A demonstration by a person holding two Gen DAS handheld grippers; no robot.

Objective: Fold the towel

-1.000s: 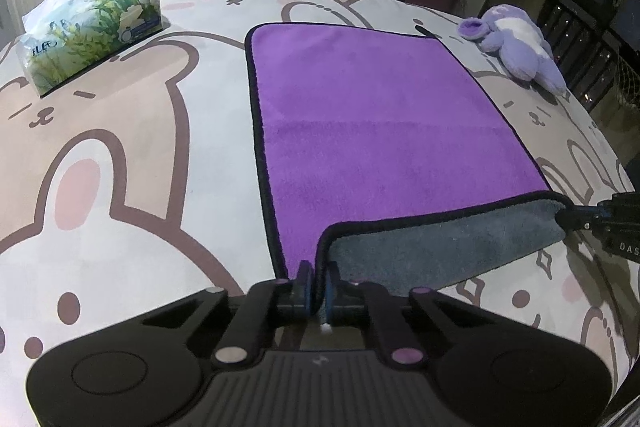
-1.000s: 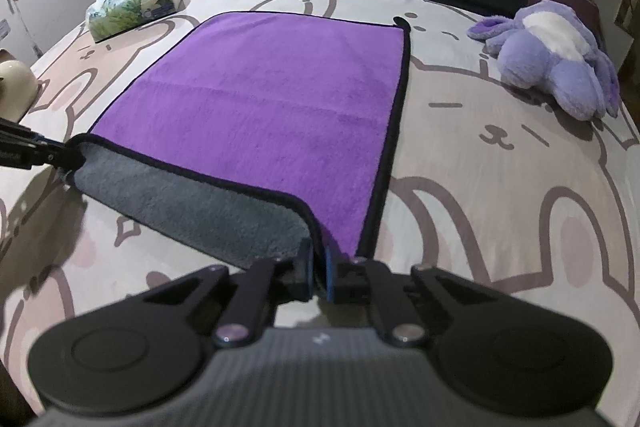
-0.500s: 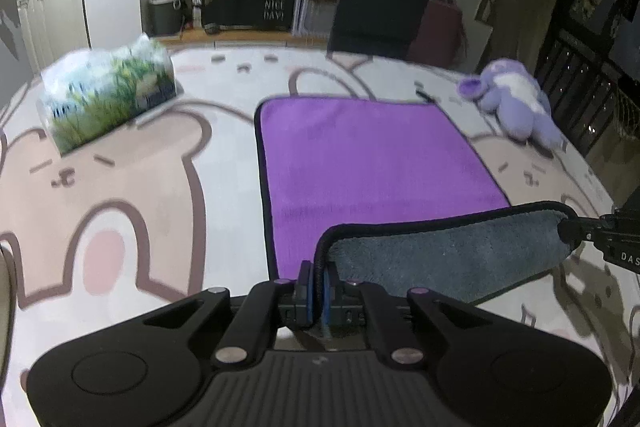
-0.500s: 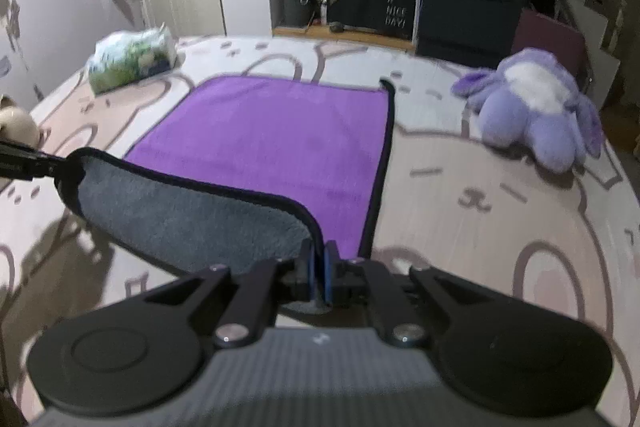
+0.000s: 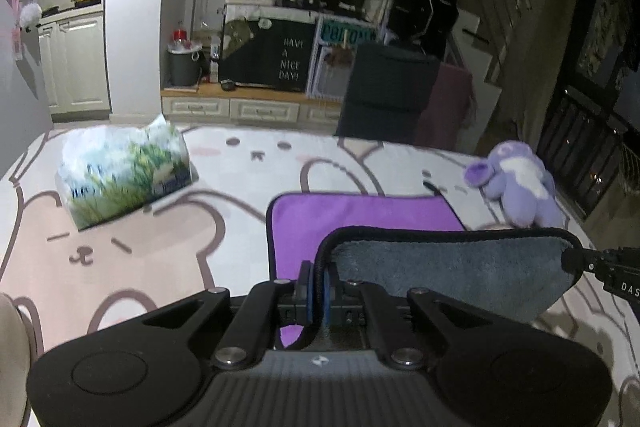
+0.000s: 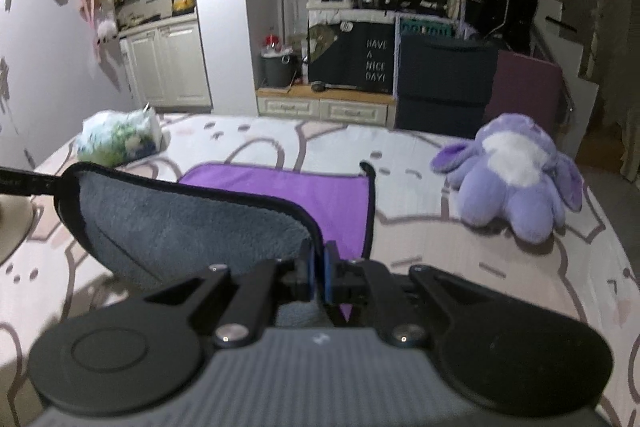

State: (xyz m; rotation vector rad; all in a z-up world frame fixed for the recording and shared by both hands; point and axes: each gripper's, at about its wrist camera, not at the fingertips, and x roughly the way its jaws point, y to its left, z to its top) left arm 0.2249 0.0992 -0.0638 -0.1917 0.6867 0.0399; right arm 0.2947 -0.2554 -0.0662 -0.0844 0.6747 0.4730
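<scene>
Left wrist view: the left gripper (image 5: 316,291) has its two blue-padded fingers (image 5: 305,293) pressed together on the black-piped corner of the purple microfibre towel with a grey underside (image 5: 452,267). That near edge is lifted off the surface, so the grey side faces the camera and stretches taut to the right, where the black tip of the right gripper (image 5: 576,259) pinches the other near corner. Beyond the raised edge the purple face lies flat on the cream bedcover printed with pink bears and rabbits (image 5: 132,259), its far edge and left border showing. A soft plastic tissue pack printed with green grass (image 5: 124,179) sits well apart to the far left, with bare cover between it and the towel. A lilac plush toy with a white belly (image 5: 516,187) lies near the far right corner of the towel.

Right wrist view: the right gripper (image 6: 318,279) is closed narrowly on the towel's (image 6: 192,223) right near corner, piping running between the pads. The grey flap rises and spans left to the left gripper's (image 6: 48,185) thin black tip. The purple part lies flat beyond. The plush toy (image 6: 508,179) rests to the right, apart from the towel's right border, and bare bedcover (image 6: 480,267) lies between. The tissue pack (image 6: 120,141) is at far left.
</scene>
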